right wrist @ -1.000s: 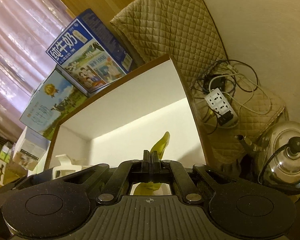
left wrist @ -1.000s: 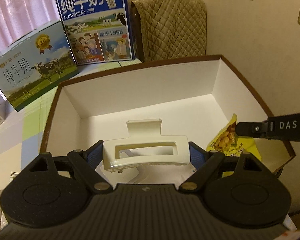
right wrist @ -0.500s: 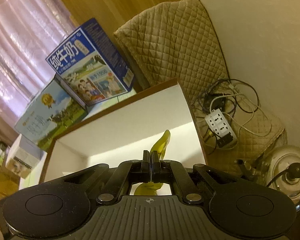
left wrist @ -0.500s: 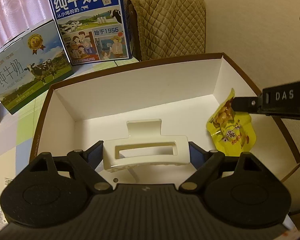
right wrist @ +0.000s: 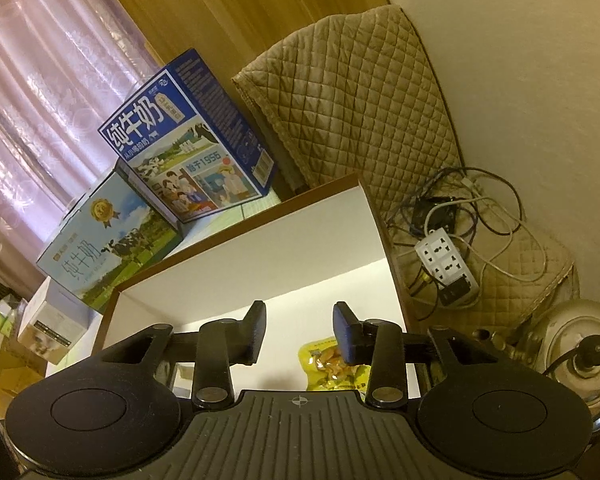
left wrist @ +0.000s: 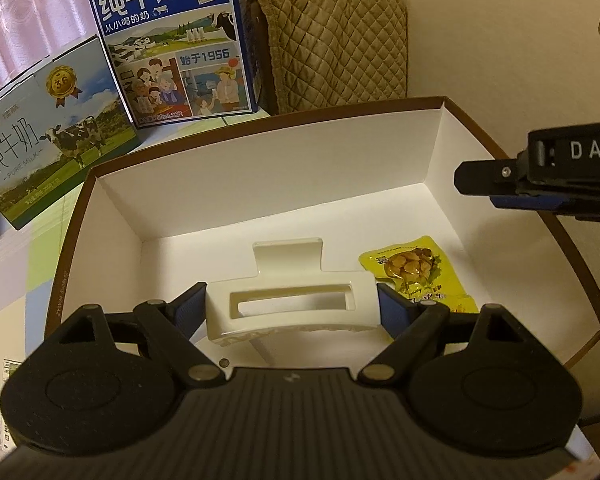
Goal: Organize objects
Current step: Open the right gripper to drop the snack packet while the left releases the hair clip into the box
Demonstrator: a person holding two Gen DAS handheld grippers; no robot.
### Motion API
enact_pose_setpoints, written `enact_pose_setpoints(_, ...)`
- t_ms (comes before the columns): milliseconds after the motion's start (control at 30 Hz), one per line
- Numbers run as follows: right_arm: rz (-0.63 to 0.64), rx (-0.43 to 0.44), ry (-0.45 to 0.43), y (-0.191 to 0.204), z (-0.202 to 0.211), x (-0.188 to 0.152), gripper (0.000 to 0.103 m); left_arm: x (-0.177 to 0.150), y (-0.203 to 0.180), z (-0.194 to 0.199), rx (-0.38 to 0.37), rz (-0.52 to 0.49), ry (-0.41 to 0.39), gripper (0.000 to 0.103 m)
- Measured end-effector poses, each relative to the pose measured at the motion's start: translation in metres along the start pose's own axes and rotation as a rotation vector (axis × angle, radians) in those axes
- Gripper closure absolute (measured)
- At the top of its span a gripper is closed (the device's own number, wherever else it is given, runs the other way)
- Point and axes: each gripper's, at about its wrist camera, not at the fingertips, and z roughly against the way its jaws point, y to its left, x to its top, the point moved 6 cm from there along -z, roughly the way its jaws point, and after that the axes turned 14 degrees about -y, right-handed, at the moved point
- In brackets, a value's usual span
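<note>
The white box [left wrist: 260, 184] has just a yellow snack packet [left wrist: 414, 276] lying flat inside (right side). Left gripper [left wrist: 292, 306] is clamped on a white hair claw [left wrist: 292, 296] over the box; right gripper [right wrist: 299, 330] hangs spread above the packet, holding nothing.

Background items: a blue milk carton box [left wrist: 172, 40] upright at far left, a pale milk box [left wrist: 48, 136] leaning just left of it, a quilted beige cover [left wrist: 336, 44] at far centre, pink curtains [right wrist: 40, 92], a tangled power strip [right wrist: 446, 266] and a kettle [right wrist: 580, 356] at right.
</note>
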Motion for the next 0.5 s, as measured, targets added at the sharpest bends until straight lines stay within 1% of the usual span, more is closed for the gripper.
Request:
enact_pose_setpoints(133, 0.001, -0.002, -0.002, -0.001, 0.002, 0.001, 0.066, 0.001, 0.001, -0.002, 0.003, 0.004, 0.002, 0.017)
enact_pose_setpoints(167, 0.004, -0.002, -0.001, -0.001, 0.002, 0.001, 0.065, 0.001, 0.001, -0.002, 0.003, 0.002, -0.003, 0.014)
enact_pose_setpoints(267, 0.013, 0.002, -0.002, -0.002, 0.005, 0.002, 0.063, 0.004, 0.001, -0.002, 0.007, -0.005, -0.016, 0.011)
enact_pose_setpoints(500, 0.038, 0.002, 0.003, -0.002, 0.010, -0.001, 0.057, 0.006, 0.007, 0.003, 0.018, 0.002, -0.018, 0.011)
